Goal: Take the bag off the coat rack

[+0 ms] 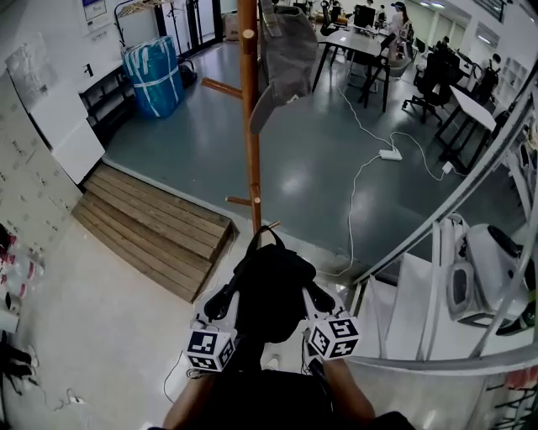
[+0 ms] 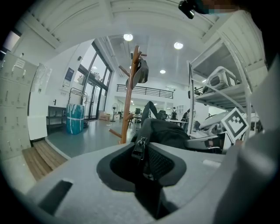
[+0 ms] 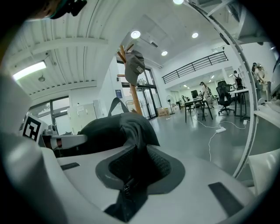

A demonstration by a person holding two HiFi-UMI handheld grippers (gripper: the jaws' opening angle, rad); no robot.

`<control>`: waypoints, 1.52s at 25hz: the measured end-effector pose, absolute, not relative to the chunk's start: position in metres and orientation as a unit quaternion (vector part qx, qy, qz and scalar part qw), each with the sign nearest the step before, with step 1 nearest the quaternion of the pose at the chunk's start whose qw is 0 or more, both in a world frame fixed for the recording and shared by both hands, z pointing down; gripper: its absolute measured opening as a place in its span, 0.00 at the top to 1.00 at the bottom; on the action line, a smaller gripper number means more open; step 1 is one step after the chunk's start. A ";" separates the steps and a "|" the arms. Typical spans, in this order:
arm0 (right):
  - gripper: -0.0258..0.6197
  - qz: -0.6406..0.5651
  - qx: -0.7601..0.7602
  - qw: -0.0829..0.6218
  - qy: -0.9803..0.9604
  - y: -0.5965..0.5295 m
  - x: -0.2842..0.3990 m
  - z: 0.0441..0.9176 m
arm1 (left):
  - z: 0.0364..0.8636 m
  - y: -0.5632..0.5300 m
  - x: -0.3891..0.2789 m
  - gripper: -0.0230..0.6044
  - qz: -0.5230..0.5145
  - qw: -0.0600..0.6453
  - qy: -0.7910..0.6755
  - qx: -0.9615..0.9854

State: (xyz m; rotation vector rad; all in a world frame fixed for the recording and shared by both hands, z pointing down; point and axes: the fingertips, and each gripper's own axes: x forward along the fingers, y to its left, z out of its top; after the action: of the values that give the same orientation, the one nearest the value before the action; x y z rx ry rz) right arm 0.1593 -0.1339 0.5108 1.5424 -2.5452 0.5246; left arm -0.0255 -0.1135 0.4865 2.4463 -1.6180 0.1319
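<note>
A black bag (image 1: 271, 290) hangs between my two grippers in front of the wooden coat rack (image 1: 249, 109). My left gripper (image 1: 217, 304) is shut on the bag's left side; in the left gripper view, zippered fabric (image 2: 140, 148) is pinched in that gripper (image 2: 144, 168). My right gripper (image 1: 319, 298) is shut on the bag's right side, and dark fabric (image 3: 131, 131) fills that gripper (image 3: 135, 175). The bag's strap loop (image 1: 271, 235) stands up close to a low peg (image 1: 267, 227); I cannot tell whether they touch. A grey cap (image 1: 282, 50) hangs high on the rack.
Wooden steps (image 1: 155, 227) lie to the left. A white shelf frame (image 1: 437, 277) with white devices stands at the right. A blue wrapped bundle (image 1: 153, 76) sits far left. Desks, chairs and people (image 1: 395, 25) fill the back, and a white cable (image 1: 370, 159) crosses the floor.
</note>
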 end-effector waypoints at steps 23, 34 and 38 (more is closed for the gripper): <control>0.85 0.205 0.519 0.075 -0.827 -0.047 0.149 0.529 | 0.508 -0.039 -0.036 0.83 0.052 0.143 -0.520 0.841; 0.85 0.198 0.541 0.066 -0.815 -0.027 0.113 0.515 | 0.495 -0.027 -0.073 0.83 0.038 0.137 -0.493 0.858; 0.85 0.201 0.543 0.066 -0.812 -0.019 0.103 0.513 | 0.494 -0.022 -0.088 0.83 0.030 0.140 -0.492 0.859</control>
State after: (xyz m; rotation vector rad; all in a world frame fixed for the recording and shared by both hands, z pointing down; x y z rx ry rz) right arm 0.1027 -0.0188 0.5130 1.6387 -2.4499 0.6050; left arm -0.0879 -0.0220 0.4940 2.4803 -1.4212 0.0881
